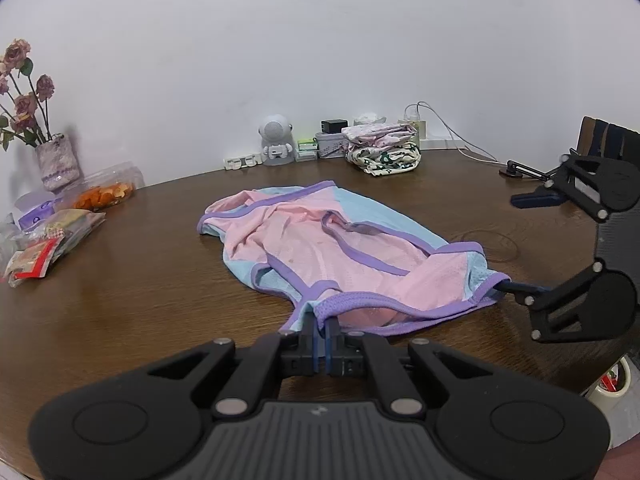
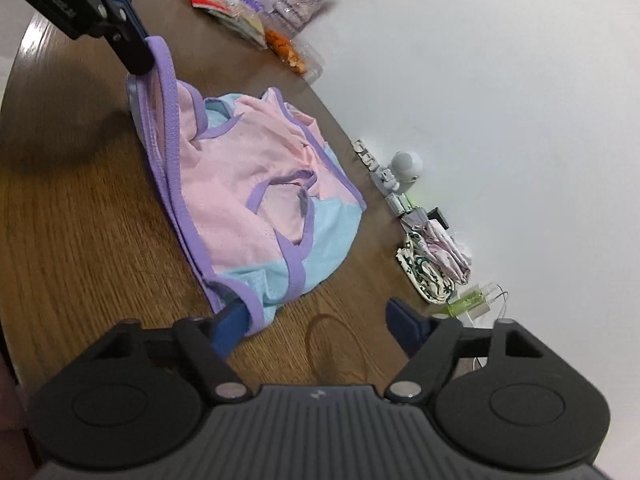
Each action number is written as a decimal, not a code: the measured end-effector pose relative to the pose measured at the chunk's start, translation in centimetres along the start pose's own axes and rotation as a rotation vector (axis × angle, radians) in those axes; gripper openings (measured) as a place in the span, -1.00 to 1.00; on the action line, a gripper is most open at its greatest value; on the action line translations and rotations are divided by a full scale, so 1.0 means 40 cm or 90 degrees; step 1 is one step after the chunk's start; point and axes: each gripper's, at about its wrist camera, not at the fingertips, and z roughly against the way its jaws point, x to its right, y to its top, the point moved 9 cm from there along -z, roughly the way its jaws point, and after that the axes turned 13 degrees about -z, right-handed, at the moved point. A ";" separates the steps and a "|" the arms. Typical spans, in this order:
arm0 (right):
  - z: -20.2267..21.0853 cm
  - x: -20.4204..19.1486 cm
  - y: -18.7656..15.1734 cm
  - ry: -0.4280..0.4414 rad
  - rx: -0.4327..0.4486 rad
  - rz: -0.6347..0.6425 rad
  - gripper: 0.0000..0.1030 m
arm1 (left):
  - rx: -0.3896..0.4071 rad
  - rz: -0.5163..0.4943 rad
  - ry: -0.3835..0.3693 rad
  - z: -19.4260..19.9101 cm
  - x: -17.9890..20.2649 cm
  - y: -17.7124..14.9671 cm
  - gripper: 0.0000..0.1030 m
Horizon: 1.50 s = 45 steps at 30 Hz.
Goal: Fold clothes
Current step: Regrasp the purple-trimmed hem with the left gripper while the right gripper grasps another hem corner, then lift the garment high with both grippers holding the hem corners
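Note:
A pink and light-blue sleeveless garment (image 1: 320, 248) (image 2: 240, 184) with purple trim lies crumpled on the brown wooden table (image 1: 132, 300). My left gripper (image 1: 320, 322) is shut on its near purple hem; in the right wrist view this gripper (image 2: 138, 56) holds the hem slightly lifted at the upper left. My right gripper (image 2: 316, 312) (image 1: 510, 242) stands open at the garment's other hem corner. One blue finger (image 2: 230, 328) is tucked under that corner. The other finger (image 2: 404, 320) is well apart, over bare wood.
Folded patterned clothes (image 1: 384, 148) (image 2: 436, 264) are stacked at the table's far edge by the wall, beside a small white robot toy (image 1: 276, 140), boxes and a charger cable. A flower vase (image 1: 56, 160) and snack packets (image 1: 52, 240) sit far left.

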 end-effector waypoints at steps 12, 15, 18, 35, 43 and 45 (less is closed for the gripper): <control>-0.016 -0.079 0.015 0.073 0.000 0.123 -0.68 | 0.000 0.001 -0.004 0.000 0.002 0.000 -0.95; -0.019 -0.088 0.007 0.098 -0.008 0.143 -0.80 | -0.002 0.000 -0.006 0.000 0.002 -0.001 -0.95; -0.020 -0.097 0.002 0.123 -0.017 0.154 -0.96 | -0.004 0.001 -0.007 -0.002 0.003 -0.004 -0.95; 0.066 0.582 0.504 0.170 0.064 -0.623 -0.98 | 0.050 -0.184 0.166 0.094 -0.308 0.594 -1.00; 0.297 0.912 0.851 0.033 0.233 -0.650 -0.98 | 0.106 -0.219 0.312 0.295 -0.427 1.060 -0.99; 0.317 0.921 0.871 0.009 0.228 -0.637 -0.98 | 0.112 -0.220 0.325 0.318 -0.428 1.093 -0.99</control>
